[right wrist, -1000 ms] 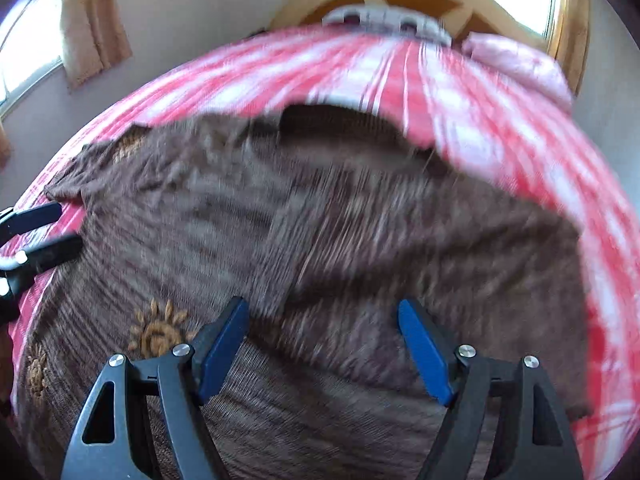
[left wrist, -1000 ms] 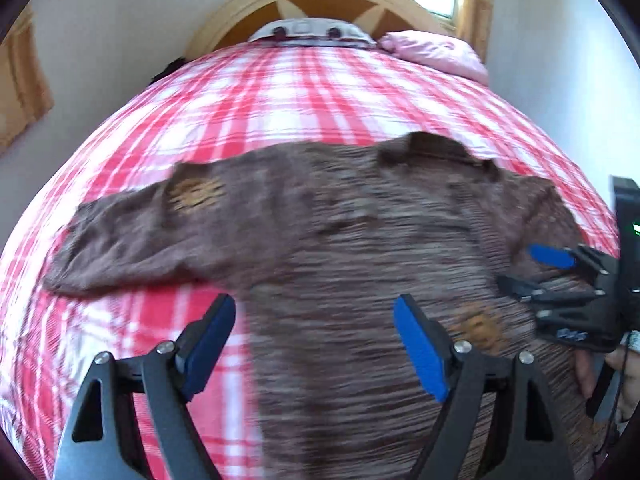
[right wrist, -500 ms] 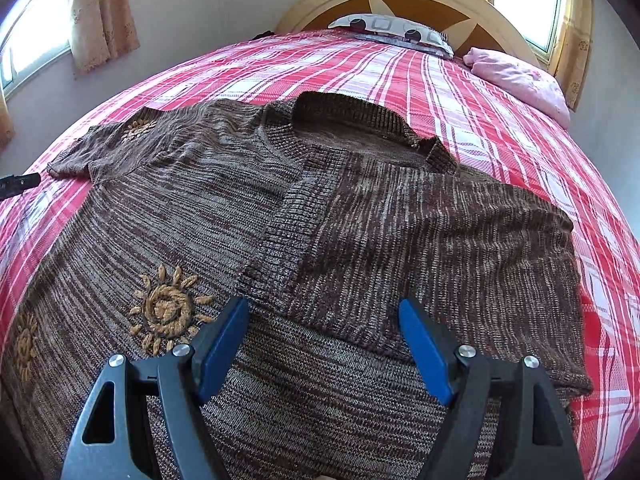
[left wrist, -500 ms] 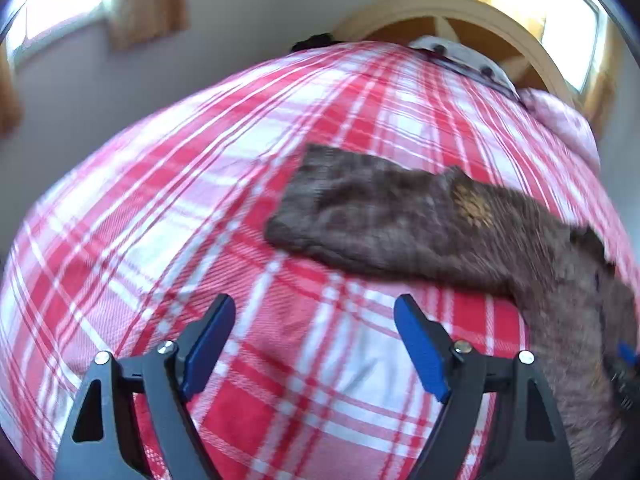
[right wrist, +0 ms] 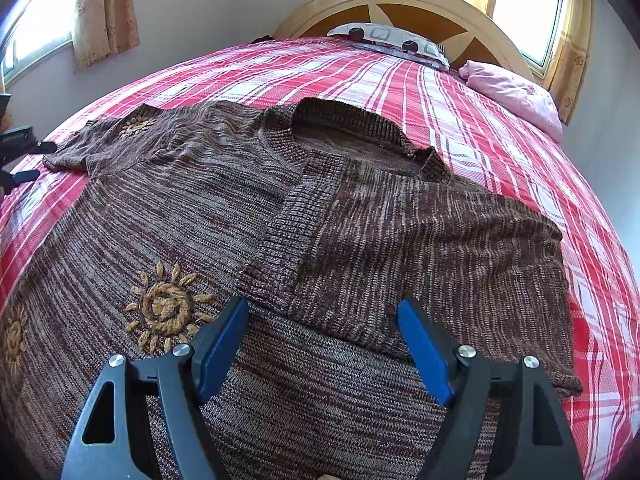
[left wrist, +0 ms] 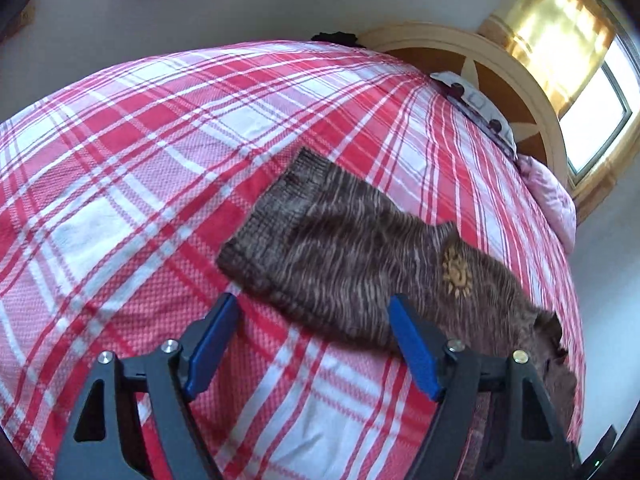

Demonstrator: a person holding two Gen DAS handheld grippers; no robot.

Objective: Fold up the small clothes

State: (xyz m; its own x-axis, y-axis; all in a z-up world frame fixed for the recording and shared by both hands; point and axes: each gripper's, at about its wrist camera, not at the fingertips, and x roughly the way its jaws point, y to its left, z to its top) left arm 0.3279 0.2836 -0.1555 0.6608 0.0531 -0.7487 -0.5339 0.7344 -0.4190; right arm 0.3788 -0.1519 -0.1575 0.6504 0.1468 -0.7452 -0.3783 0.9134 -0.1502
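A brown knit sweater [right wrist: 224,216] lies flat on a bed with a red and white plaid bedspread [right wrist: 400,76]. Its right sleeve [right wrist: 420,248] is already folded across the chest, ribbed cuff [right wrist: 280,248] near the middle of the body. The left sleeve [left wrist: 332,256] lies stretched out sideways on the plaid, its ribbed cuff at the far end. An orange embroidered sun [left wrist: 456,272] sits near the shoulder of that sleeve; a bigger sun [right wrist: 166,308] is on the front of the body, a third partly visible at the left edge of the right wrist view.

Left gripper [left wrist: 314,346]: jaws apart, nothing between the blue pads [left wrist: 212,340]. The jaws have just been closing a little, nothing caught between them. It hovers over the bedspread right beside the near edge of the outstretched sleeve; the right-hand pad overlaps the sleeve edge in the picture, contact cannot be told. In the right wrist view its black tips show at the far left edge by the sleeve cuff.

Right gripper [right wrist: 322,342]: jaws wide, holding nothing, above the lower front of the sweater, just below the hem of the folded sleeve.

Far end of the bed: wooden headboard [right wrist: 400,4], patterned pillow [right wrist: 392,40], pink pillow [right wrist: 512,92]. Curtained windows [right wrist: 524,4] on both sides.
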